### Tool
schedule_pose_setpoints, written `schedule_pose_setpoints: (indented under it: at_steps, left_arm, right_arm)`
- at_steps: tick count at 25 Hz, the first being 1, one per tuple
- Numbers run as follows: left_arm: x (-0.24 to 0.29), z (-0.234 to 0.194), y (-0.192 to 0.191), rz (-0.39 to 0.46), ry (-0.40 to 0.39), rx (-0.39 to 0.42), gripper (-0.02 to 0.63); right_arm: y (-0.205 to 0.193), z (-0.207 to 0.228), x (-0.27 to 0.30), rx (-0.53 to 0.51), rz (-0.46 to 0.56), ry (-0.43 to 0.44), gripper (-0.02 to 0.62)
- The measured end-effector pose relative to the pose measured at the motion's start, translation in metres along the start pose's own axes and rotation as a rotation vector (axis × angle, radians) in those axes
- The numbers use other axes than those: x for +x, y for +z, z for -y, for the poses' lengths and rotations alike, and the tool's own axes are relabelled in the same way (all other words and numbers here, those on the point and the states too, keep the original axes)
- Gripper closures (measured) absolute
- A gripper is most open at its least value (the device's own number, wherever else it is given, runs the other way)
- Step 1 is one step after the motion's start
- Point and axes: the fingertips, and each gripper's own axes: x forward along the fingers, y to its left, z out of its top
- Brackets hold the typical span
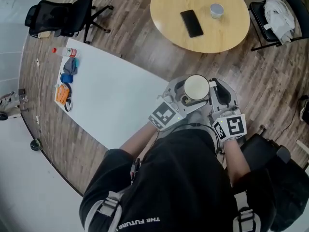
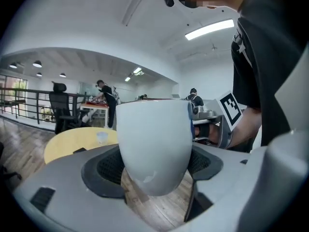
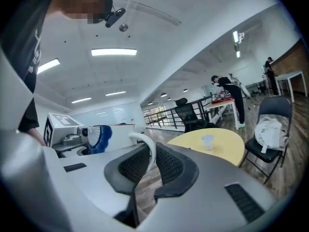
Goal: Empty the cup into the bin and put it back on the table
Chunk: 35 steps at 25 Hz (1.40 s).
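Note:
A white cup (image 1: 196, 87) is held up in front of the person's chest, upright, its pale inside facing the head view. My left gripper (image 1: 186, 94) is shut on the cup's body; in the left gripper view the cup (image 2: 154, 144) fills the gap between the dark pads (image 2: 108, 167). My right gripper (image 1: 216, 94) is shut on the cup's thin white handle (image 3: 147, 151), pinched between its ribbed pads (image 3: 171, 164). The cup's wall (image 3: 99, 138), with a blue mark on it, shows to the left in the right gripper view.
A long white table (image 1: 111, 100) lies to the left, with a bottle (image 1: 65, 52) and small items at its far end. Ahead stands a round yellow table (image 1: 200, 33) bearing a phone (image 1: 191, 23) and a small clear cup (image 1: 217, 10). A chair with white cloth (image 1: 280, 13) is at the right, and a black office chair (image 1: 58, 16) at the far left.

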Motion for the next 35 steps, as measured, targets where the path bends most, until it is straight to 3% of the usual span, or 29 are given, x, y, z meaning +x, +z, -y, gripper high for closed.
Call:
schedule_pose_setpoints:
  at_steps: [3,8,13,18,24,35]
  left_arm:
    - [-0.048,-0.01,0.001,0.021,0.116,-0.015,0.218]
    - [-0.156,-0.046,-0.017,0.061,0.464,-0.057,0.218]
    - [-0.292,-0.041,-0.051,0.089,0.751,-0.109,0.218]
    - [-0.389,-0.027,-0.095,0.091,0.974,-0.168,0.218]
    - [-0.432,-0.033,-0.157,0.019,1.036,-0.196,0.218]
    - [-0.422,-0.089,-0.297,-0.116,0.964,-0.289,0.218]
  right_arm:
    - [0.009,-0.051,0.019,-0.084,-0.006,0.119,0.545]
    - [0.004,-0.162,0.08,-0.188,-0.052,0.493,0.545]
    - [-0.021,-0.309,0.101,-0.247,-0.1,0.817,0.543]
    - [-0.061,-0.416,0.106,-0.317,-0.173,1.03,0.543]
    - [-0.12,-0.463,0.121,-0.399,-0.271,1.097,0.543]
    - [-0.25,-0.454,0.185,-0.489,-0.46,1.03,0.544]
